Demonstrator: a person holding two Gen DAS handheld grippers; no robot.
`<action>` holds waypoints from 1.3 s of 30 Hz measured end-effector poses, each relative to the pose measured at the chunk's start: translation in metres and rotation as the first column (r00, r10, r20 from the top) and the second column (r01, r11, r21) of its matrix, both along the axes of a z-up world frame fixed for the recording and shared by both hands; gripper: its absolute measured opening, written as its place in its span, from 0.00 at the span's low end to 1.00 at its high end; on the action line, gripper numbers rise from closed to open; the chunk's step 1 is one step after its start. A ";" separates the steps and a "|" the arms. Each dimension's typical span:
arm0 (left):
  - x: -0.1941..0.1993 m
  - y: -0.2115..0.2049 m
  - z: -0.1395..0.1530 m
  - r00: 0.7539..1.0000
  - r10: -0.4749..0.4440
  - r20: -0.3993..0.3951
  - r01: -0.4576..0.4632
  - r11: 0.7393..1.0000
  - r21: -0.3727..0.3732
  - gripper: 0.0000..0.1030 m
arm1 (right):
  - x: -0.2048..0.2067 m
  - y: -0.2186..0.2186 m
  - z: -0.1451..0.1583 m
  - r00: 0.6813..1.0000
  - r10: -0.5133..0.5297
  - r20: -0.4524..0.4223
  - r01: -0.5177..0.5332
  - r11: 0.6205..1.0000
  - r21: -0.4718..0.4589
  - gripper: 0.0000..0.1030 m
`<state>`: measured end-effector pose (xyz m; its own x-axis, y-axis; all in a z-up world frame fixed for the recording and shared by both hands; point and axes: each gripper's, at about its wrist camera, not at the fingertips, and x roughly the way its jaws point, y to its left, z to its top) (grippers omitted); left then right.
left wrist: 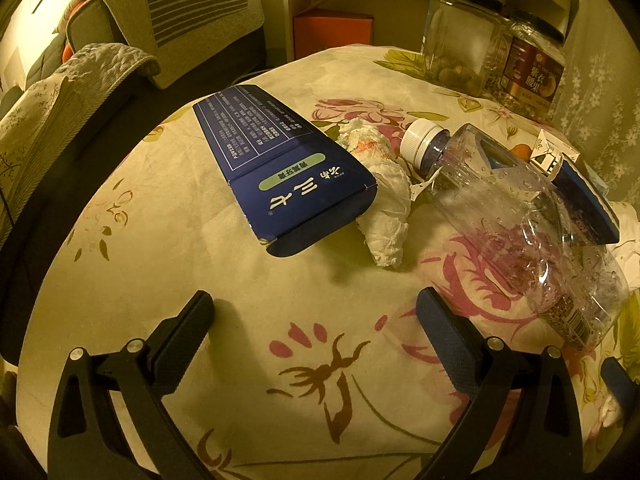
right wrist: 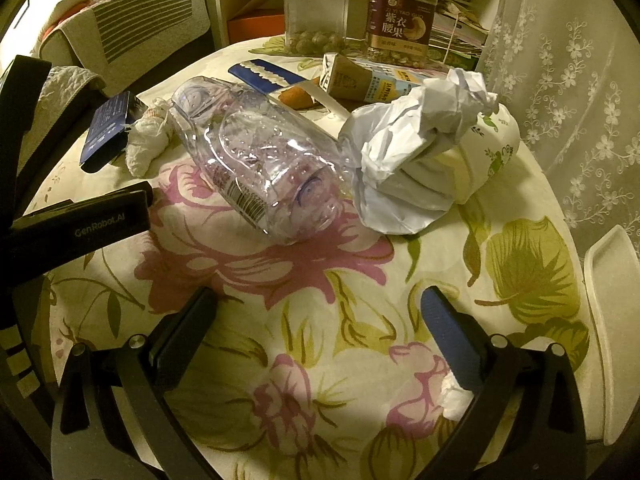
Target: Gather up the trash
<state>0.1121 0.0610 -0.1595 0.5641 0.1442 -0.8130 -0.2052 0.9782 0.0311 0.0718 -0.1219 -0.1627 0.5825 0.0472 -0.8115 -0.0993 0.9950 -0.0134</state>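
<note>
Both grippers hover low over the floral tablecloth (right wrist: 280, 280), nothing collected yet by the look of it. Left gripper (left wrist: 314, 308): jaws spread wide, empty. Right gripper (right wrist: 316, 304): same, wide apart, holding nothing.

Landmark = clear plastic bottle (right wrist: 256, 160), lying on its side mid-table, white cap pointing away from the cameras. Relative to it:
- crumpled tissue (left wrist: 384, 200) just beside the neck on the left, touching or nearly so
- blue flat box (left wrist: 280, 168) left of the tissue, overlapping its edge
- crumpled white paper (right wrist: 416, 140) right of the bottle's base, stuffed in a tipped paper cup (right wrist: 496, 148)
- small carton (right wrist: 360, 80) and an orange scrap (right wrist: 296, 96) behind the bottle
- two jars (right wrist: 400, 12) further back; likely food storage, not trash

Small white scrap (right wrist: 456, 396) sits right under the right gripper's right finger.

No bin or bag identifiable in either view. A white rim (right wrist: 608, 320) shows at the table's right edge; cannot tell what it is.

Judgement: task at start. All trash items still on the table, every pick remains. Bottle or paper wad is closest for a first grab.
</note>
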 end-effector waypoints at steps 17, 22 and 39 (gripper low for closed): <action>-0.034 0.009 0.004 0.992 -0.096 -0.081 0.095 0.995 -0.013 0.95 | -0.029 -0.007 0.005 1.000 0.020 -0.015 -0.020 1.000 0.004 0.94; -0.070 0.021 0.017 0.987 -0.086 -0.139 0.090 0.996 0.016 0.95 | -0.061 -0.010 0.023 1.000 0.024 -0.008 -0.024 1.000 0.012 0.94; -0.094 0.044 0.179 0.951 -0.039 0.306 0.013 0.996 0.085 0.95 | -0.089 -0.022 0.135 0.989 -0.066 0.133 0.057 0.995 0.077 0.94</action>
<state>0.0180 0.1046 0.0195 0.7888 0.1842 -0.5864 -0.1919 0.9802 0.0497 -0.0168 -0.1440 -0.0276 0.6903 0.0636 -0.7207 -0.0400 0.9980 0.0498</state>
